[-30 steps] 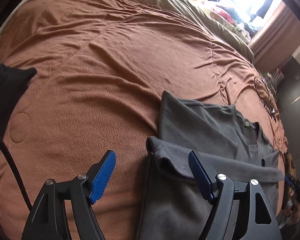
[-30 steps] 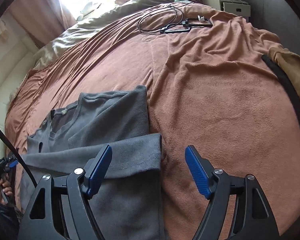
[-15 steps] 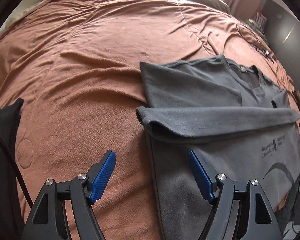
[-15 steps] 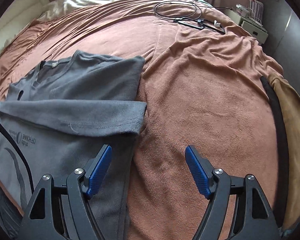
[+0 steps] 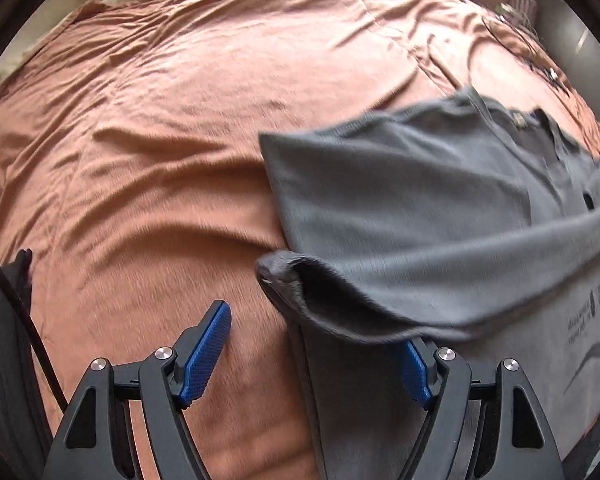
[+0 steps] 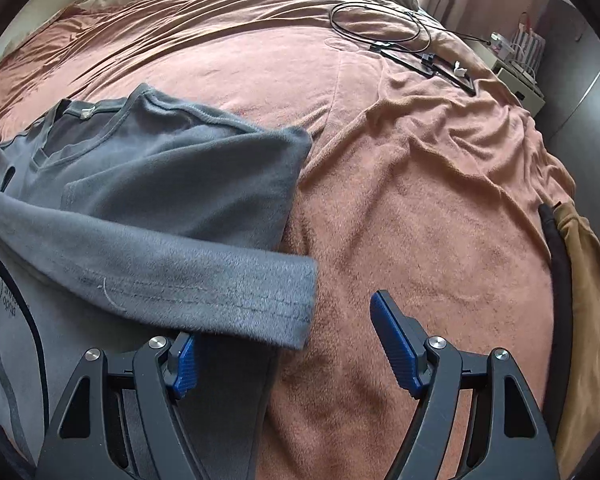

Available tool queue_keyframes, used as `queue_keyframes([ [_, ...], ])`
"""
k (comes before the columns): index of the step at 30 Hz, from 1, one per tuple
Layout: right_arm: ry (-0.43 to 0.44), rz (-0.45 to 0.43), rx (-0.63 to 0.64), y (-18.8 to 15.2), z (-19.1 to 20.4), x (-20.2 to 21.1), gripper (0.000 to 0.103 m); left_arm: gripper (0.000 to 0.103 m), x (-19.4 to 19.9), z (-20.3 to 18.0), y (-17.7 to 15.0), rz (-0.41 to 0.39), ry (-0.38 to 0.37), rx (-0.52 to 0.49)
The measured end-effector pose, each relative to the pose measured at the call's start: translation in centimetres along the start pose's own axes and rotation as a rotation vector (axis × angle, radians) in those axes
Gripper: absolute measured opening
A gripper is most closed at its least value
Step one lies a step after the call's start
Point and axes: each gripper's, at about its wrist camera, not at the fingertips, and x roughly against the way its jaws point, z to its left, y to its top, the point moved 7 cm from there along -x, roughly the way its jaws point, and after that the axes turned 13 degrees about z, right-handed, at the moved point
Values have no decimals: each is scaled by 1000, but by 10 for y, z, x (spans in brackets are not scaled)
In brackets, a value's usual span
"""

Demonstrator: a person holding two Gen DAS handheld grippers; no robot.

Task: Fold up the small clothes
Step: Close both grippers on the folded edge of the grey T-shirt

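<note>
A grey t-shirt lies on the brown blanket, its hem folded up into a raised band across the body. My left gripper is open at the band's left corner; the band's edge hangs over its right finger. In the right wrist view the shirt lies at the left. My right gripper is open at the band's right corner, whose edge covers the tip of its left finger. Neither gripper holds cloth.
A black cable and flat black item lie on the blanket at the far right. A tan cloth with a black strap lies at the right edge. A black garment lies at the left. A bedside unit stands beyond the bed.
Both grippers have moved closer to the shirt's folded band, which now overlaps one finger of each. Both stay open.
</note>
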Motion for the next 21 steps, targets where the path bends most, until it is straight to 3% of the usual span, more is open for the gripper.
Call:
queue_keyframes([
  [7,44,-33,-110,26,-17,-17,74,72,-9,21,30,-26,-42,115],
  [13,96,-69,-228,37,-38,-22,74,46,-1,34,40,-81,-133,210],
  [18,179,-127,-211,29,-41,-4,72,46,14,34,36,-122,-209,192],
  [21,195,-132,-176,24,-40,-2,68,46,8,33,34,-105,-192,178],
])
